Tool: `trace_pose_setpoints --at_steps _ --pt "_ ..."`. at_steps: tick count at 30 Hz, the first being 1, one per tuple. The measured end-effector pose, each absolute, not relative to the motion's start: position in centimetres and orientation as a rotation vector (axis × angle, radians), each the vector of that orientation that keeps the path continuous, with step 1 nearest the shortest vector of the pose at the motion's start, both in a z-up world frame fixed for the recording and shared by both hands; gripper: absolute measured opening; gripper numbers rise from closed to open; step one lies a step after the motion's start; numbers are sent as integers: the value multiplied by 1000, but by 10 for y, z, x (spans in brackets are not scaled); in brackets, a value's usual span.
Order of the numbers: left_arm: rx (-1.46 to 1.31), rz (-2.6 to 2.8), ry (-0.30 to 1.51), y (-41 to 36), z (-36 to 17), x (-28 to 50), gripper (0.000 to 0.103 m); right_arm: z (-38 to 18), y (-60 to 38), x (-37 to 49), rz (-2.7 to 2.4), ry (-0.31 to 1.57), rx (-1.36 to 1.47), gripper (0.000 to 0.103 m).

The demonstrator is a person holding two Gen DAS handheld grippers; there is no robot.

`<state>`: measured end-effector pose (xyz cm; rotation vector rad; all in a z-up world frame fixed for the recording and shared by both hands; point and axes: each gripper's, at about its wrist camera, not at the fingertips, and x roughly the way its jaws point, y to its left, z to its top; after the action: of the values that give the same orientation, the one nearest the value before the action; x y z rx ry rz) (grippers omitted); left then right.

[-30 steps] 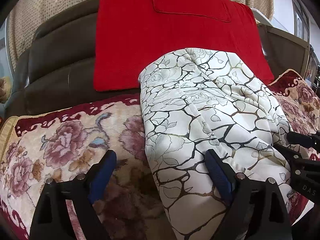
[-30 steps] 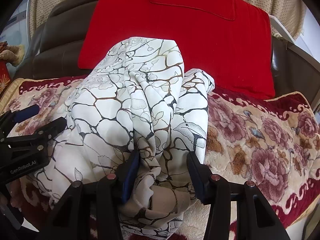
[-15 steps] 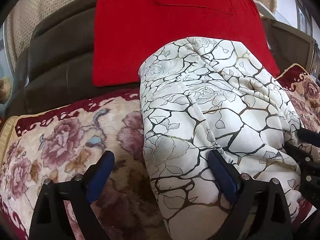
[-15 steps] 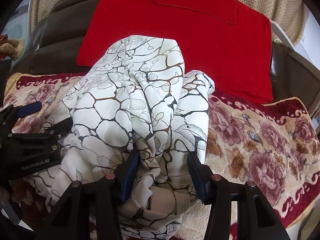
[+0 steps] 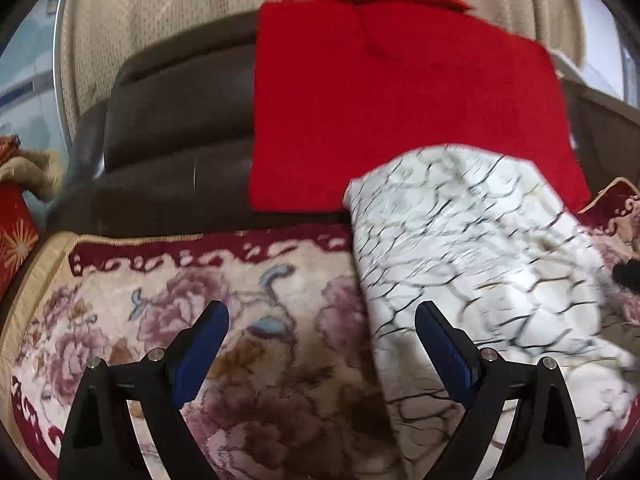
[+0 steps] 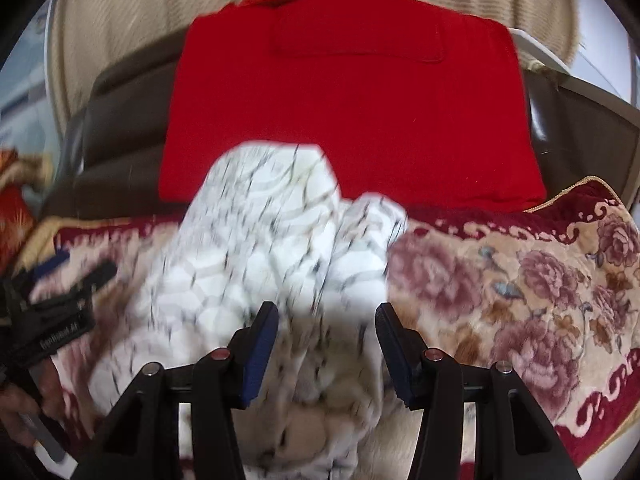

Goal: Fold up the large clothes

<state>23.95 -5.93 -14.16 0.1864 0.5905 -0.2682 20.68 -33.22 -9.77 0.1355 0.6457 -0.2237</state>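
A white garment with a dark crackle-and-rose print (image 5: 472,248) lies bunched on the floral sofa cover; it also shows in the right wrist view (image 6: 272,248), blurred by motion. My left gripper (image 5: 320,348) is open and empty, its right finger over the garment's left edge and its left finger over the sofa cover. My right gripper (image 6: 326,352) is open with garment folds lying between its fingers, not clamped. The left gripper also shows at the left edge of the right wrist view (image 6: 52,304).
The floral plush sofa cover (image 5: 180,320) spreads over the seat. A red blanket (image 5: 400,112) hangs over the brown leather backrest (image 5: 172,132). A beige curtain (image 6: 120,20) hangs behind. A red cushion (image 5: 12,240) sits at the far left.
Both grippers have pulled back and tilted up from the garment, so it looks smaller and lower. The right gripper's fingers stand wider apart. The garment has settled flatter on the sofa.
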Motion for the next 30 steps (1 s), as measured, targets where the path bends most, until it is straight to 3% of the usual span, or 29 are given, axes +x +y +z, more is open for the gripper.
trace_pose_setpoints --at_steps 7,17,24,28,30 --pt "300 -276 640 -82 -165 240 93 -146 -353 265 -190 830 262 51" --pt "213 -295 612 -62 -147 239 93 -117 -380 258 -133 747 437 51" --pt "194 -362 718 -64 -161 250 93 -152 -382 283 -147 859 420 52" --pt "76 -423 760 -50 -158 255 93 -140 -396 267 -73 812 518 55" --pt "32 -469 780 -48 -158 257 93 -136 -410 254 -36 775 583 64"
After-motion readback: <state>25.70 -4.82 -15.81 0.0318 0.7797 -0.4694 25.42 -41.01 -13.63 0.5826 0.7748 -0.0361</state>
